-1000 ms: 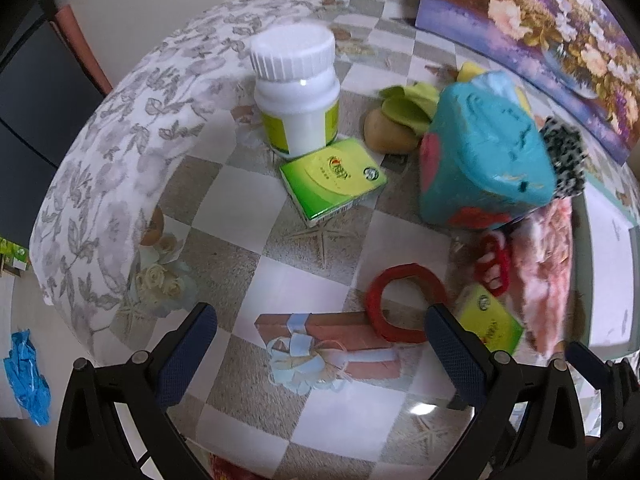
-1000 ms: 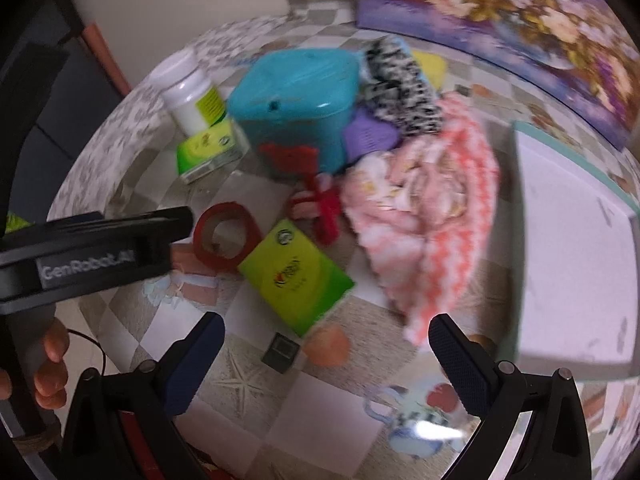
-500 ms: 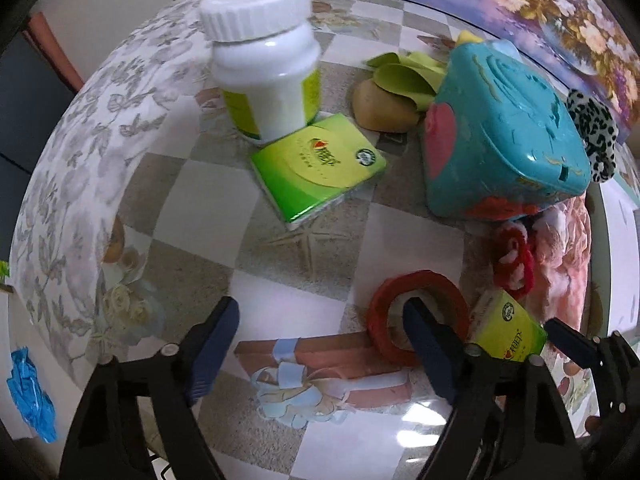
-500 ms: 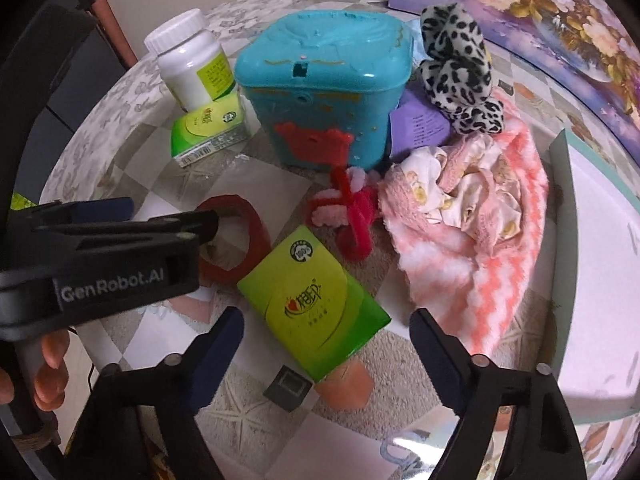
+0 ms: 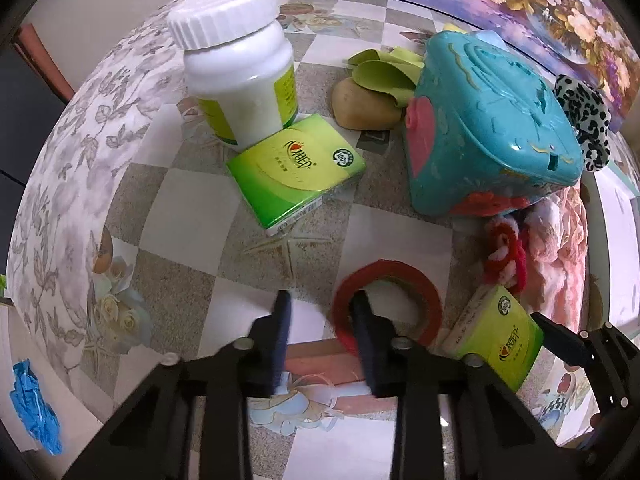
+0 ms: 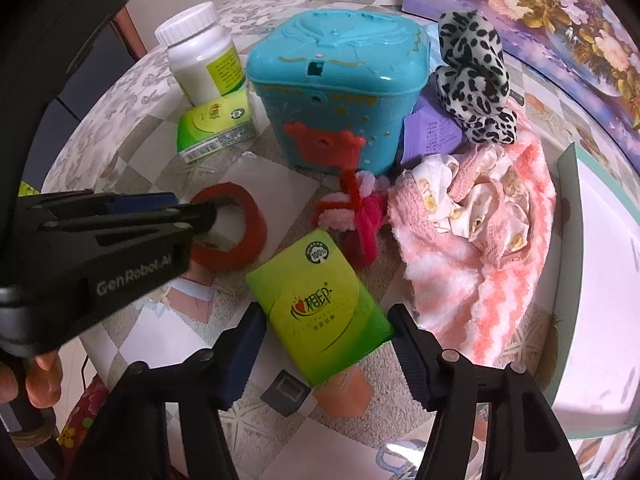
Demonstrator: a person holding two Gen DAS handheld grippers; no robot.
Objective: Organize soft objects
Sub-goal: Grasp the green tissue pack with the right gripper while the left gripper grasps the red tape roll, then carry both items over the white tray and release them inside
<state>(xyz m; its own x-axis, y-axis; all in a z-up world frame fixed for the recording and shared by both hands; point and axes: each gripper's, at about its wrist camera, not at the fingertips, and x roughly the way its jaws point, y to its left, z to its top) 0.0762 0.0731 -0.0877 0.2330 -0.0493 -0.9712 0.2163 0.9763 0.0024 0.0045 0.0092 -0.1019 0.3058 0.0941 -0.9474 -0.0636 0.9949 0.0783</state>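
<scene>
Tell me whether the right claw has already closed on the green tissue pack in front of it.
No: in the right wrist view, the right claw stands open, its fingers on either side of the green tissue pack with gaps showing.

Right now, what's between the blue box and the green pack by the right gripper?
In the right wrist view, a red-and-pink fuzzy tie lies between the blue box and the green pack.

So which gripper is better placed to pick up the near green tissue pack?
The right gripper. Its open fingers already sit on either side of the green tissue pack. The left gripper is at the red ring, one finger inside it, so it looks occupied there.
</scene>
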